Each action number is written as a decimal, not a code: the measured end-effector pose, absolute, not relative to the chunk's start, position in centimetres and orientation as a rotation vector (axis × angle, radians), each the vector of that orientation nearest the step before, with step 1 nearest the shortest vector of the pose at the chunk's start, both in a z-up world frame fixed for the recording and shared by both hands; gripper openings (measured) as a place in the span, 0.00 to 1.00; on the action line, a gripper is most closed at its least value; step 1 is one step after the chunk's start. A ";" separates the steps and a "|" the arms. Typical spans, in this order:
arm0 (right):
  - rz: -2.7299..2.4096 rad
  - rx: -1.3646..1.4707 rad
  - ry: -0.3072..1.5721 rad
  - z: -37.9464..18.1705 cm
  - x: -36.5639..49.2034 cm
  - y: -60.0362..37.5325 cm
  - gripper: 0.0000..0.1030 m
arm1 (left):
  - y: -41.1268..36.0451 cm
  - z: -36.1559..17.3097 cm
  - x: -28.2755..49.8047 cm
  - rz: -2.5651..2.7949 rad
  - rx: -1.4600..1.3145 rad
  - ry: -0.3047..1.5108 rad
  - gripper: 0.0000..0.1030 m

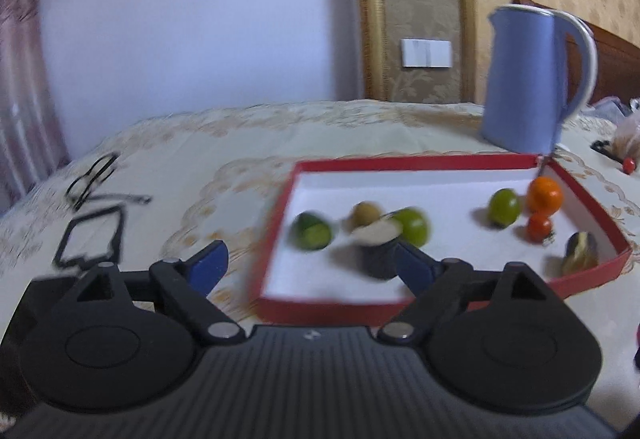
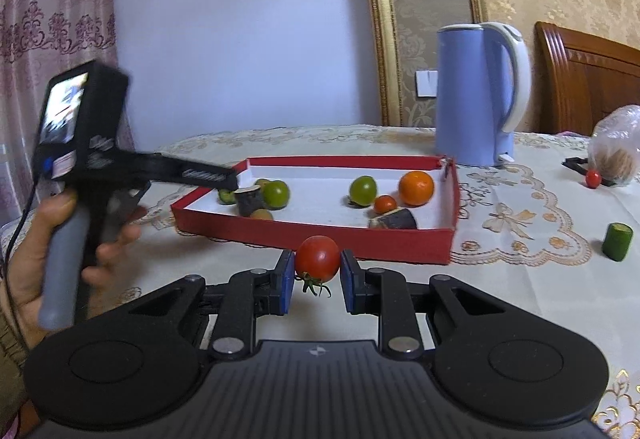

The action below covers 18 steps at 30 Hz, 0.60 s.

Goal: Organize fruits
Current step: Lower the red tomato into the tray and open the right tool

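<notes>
The red tray (image 1: 400, 163) with a white floor holds several fruits: a green cut piece (image 1: 312, 231), a brown one (image 1: 365, 213), two green round ones (image 1: 412, 225), an orange (image 1: 543, 194) and a small tomato (image 1: 539, 226). My left gripper (image 1: 310, 263) stands open over the tray's near left corner. A dark cut stub (image 1: 380, 249) stands just inside its right finger, untouched by the left one. My right gripper (image 2: 318, 271) is shut on a red tomato (image 2: 318, 258), in front of the tray's near wall (image 2: 320, 235). A hand (image 2: 60, 239) holds the left gripper.
A blue kettle (image 2: 476, 99) stands behind the tray's far right corner. Glasses (image 1: 96, 175) and a black frame (image 1: 90, 235) lie to the left. On the right lie a green cucumber piece (image 2: 617, 241), a small tomato (image 2: 593, 179) and a plastic bag (image 2: 614, 151).
</notes>
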State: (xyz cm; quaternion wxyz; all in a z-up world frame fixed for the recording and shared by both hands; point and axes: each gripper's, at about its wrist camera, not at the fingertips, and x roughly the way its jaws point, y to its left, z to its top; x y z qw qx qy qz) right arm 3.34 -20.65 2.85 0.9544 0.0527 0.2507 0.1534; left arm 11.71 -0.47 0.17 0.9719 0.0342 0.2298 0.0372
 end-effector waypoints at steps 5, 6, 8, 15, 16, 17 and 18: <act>0.318 0.092 0.515 2.9 3.6 -19.5 0.23 | 2.1 -0.4 10.0 0.104 0.038 0.441 0.94; 0.319 0.089 0.516 2.9 3.7 -19.3 0.23 | 2.4 -0.5 9.7 0.106 0.034 0.434 0.95; 0.321 0.084 0.517 2.9 3.8 -19.0 0.23 | 2.7 -0.7 9.5 0.106 0.026 0.426 0.96; 0.321 0.081 0.517 3.0 4.3 -18.5 0.23 | 3.2 -1.0 9.4 0.082 -0.024 0.419 1.00; 0.320 0.080 0.517 3.0 4.5 -18.5 0.23 | 3.4 -1.0 9.3 0.080 -0.030 0.417 1.00; 0.317 0.079 0.516 3.1 4.6 -18.5 0.23 | 3.5 -1.0 9.3 0.081 -0.034 0.416 1.00; 0.316 0.077 0.515 3.1 4.8 -18.5 0.23 | 3.5 -1.0 9.3 0.085 -0.035 0.416 1.00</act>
